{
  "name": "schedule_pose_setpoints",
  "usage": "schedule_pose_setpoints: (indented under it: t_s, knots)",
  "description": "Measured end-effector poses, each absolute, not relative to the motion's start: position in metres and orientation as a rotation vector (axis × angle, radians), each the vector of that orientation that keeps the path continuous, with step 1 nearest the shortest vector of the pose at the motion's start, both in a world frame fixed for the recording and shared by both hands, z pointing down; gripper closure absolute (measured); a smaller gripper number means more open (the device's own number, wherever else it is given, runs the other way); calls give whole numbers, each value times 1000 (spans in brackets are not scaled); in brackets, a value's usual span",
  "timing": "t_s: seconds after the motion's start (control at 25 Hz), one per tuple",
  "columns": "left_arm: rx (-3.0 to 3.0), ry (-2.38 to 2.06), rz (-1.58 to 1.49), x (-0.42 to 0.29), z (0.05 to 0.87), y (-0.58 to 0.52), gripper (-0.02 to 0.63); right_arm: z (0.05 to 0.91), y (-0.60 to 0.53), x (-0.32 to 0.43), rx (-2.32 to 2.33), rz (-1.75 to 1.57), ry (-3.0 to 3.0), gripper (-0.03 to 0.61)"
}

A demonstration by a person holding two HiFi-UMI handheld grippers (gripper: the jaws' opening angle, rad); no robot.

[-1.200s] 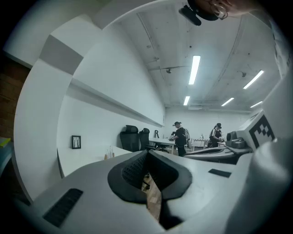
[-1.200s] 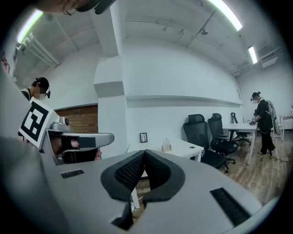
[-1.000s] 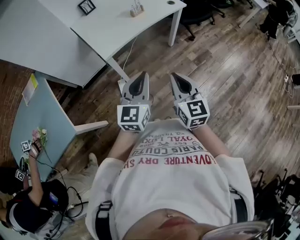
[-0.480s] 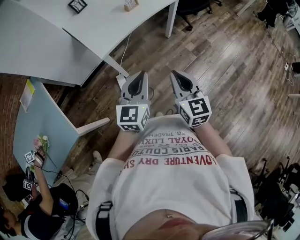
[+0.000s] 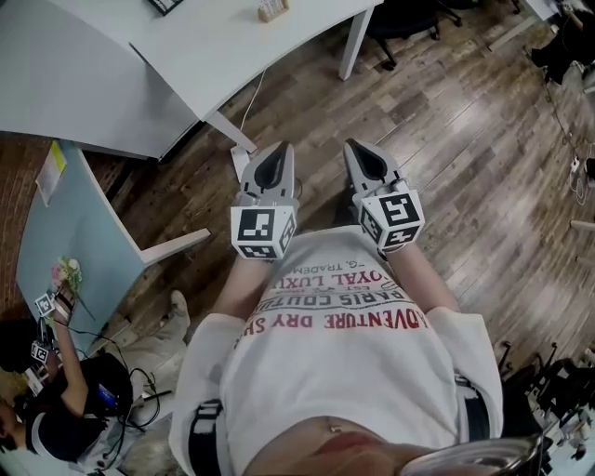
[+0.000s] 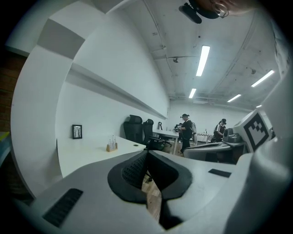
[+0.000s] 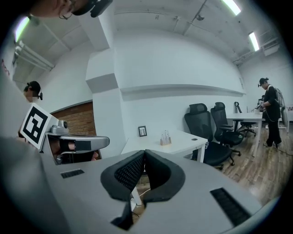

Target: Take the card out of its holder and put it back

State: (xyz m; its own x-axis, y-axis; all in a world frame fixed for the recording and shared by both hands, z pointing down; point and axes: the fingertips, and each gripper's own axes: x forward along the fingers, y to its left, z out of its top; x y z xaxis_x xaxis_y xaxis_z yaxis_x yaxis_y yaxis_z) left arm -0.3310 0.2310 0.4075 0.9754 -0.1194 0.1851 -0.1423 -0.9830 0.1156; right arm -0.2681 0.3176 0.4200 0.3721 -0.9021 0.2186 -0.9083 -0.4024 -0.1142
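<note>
The person stands on the wooden floor (image 5: 446,139) just off the white desk (image 5: 214,56), facing its nearest corner, with both tools held out side by side at waist height, short of the desk's edge and not over its top. The left tool (image 5: 276,158) is clenched. In the left gripper view its dark ribbed pads (image 6: 135,169) meet at the tip with nothing between them. The right tool (image 5: 363,156) is clenched as well, and in the right gripper view its pads (image 7: 129,172) press together on nothing. The two tools are near each other but do not touch, and each carries its marker cube on the end away from the desk.

The holder (image 5: 271,9) is a small wooden stand on the desk top, near the edge that faces the person and well apart from both tools. Thin pale pieces stand upright in it, too small to tell whether one is the card. Both gripper views show it beyond the closed tips (image 6: 111,145) (image 7: 165,138). A small black picture frame (image 7: 142,131) stands farther in on the same desk, by the wall. A round hole (image 7: 194,139) sits in the desk top near the corner beyond the holder.

Black office chairs (image 7: 201,123) stand past that end of the desk, and people (image 6: 186,130) stand at other desks farther off. Beside the white desk, on the side away from the chairs, a seated person (image 5: 46,409) works at a pale blue desk (image 5: 84,223).
</note>
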Motion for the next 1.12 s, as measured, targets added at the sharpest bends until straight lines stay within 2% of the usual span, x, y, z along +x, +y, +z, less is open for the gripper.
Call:
schedule_pose_setpoints:
  t_s: [0.6,1.12]
  knots:
    - [2905,-605,223,-173,399,201,589,414,281,-73,2328,445,-1970,552]
    - [2833,-726,334,-82,419,189,589,436,267,33,2246,516,-2007,552]
